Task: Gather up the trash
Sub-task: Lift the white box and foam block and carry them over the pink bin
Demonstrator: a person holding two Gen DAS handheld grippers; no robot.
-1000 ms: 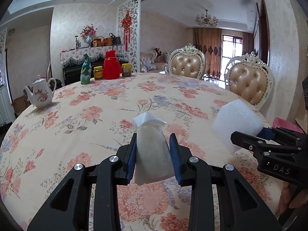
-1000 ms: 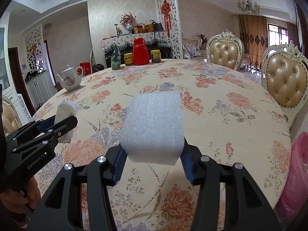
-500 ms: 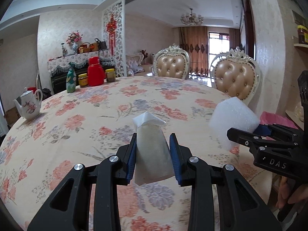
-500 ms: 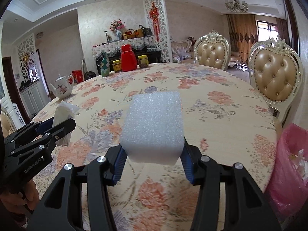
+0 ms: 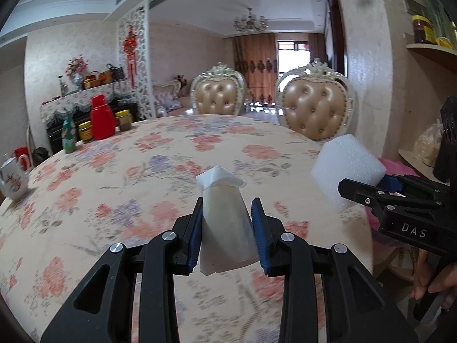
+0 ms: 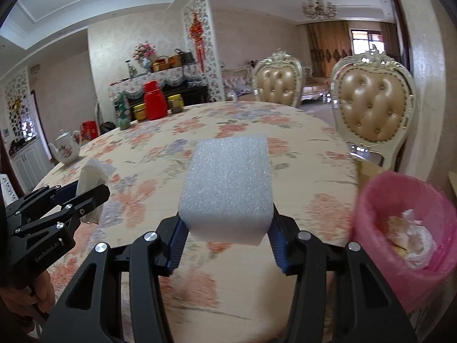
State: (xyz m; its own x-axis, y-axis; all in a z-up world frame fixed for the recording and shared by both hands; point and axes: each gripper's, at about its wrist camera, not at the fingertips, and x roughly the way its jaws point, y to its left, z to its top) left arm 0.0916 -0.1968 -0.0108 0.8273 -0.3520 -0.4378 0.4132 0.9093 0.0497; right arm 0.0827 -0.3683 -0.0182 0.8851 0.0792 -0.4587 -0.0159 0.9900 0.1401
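My left gripper [image 5: 227, 223] is shut on a white folded paper napkin [image 5: 224, 223] and holds it above the floral table. My right gripper [image 6: 228, 228] is shut on a white foam block [image 6: 228, 188], also held above the table. The foam block [image 5: 347, 173] and right gripper show at the right of the left wrist view. The napkin [image 6: 92, 177] and left gripper show at the left of the right wrist view. A bin with a pink bag [image 6: 371, 208], holding crumpled paper trash [image 6: 411, 234], stands beside the table's right edge, right of the foam block.
The round table with a floral cloth [image 6: 160, 154] carries a teapot [image 6: 67, 148], a red jug [image 6: 154, 104], jars and a green bottle at its far side. Two padded chairs [image 6: 374, 108] stand behind the table. A wall and shelf [image 5: 428, 48] are at the right.
Both grippers have swung to the right with their loads still held. The pink bin has come more fully into the right wrist view, showing its open top.
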